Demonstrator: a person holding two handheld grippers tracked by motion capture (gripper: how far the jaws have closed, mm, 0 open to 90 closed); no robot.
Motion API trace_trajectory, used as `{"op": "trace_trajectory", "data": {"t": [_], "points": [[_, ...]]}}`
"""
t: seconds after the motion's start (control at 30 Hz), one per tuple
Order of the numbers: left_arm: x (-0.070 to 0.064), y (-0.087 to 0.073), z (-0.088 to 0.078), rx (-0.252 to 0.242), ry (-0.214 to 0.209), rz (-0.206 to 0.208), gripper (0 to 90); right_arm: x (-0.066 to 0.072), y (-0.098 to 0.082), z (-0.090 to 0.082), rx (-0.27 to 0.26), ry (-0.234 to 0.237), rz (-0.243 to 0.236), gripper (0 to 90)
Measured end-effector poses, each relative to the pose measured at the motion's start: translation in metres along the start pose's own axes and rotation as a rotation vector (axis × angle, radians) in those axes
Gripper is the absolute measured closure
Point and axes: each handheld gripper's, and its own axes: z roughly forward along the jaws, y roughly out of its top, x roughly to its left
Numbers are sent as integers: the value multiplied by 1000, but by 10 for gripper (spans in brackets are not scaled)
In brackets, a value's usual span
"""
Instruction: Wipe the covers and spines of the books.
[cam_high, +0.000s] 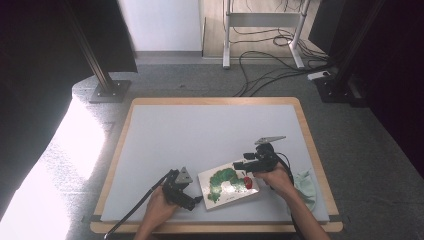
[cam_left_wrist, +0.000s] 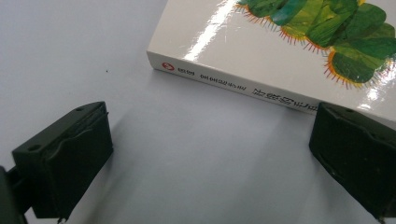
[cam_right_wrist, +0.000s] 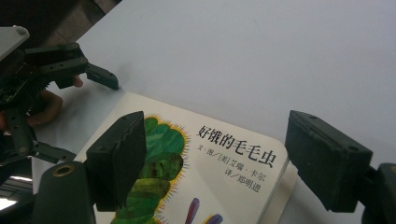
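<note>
A white board book (cam_high: 227, 186) with a green caterpillar on its cover lies flat near the table's front edge. My left gripper (cam_high: 192, 201) is low at the book's left side, its jaws open. In the left gripper view the book's spine (cam_left_wrist: 243, 88) lies just ahead of my gripper (cam_left_wrist: 210, 154), and the right jaw is close to it. My right gripper (cam_high: 241, 165) hovers by the book's far right corner. In the right gripper view my gripper (cam_right_wrist: 224, 158) is open, one jaw over the cover (cam_right_wrist: 224, 182) and the other past the book's edge.
A pale green cloth (cam_high: 305, 187) lies on the table to the right of the right hand. The grey mat (cam_high: 210, 130) stretches bare behind the book. The left gripper (cam_right_wrist: 60, 70) appears at the upper left of the right gripper view.
</note>
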Motion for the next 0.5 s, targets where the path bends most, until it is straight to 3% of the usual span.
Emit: {"op": "trace_trajectory", "data": {"t": [0.3,0.5], "points": [[0,0,0,0,3,-1,0,4,4,5,17,-23,-30,204],[-2,0,0,-2,8,0,0,5,8,16,12,-5,-26,205]]}}
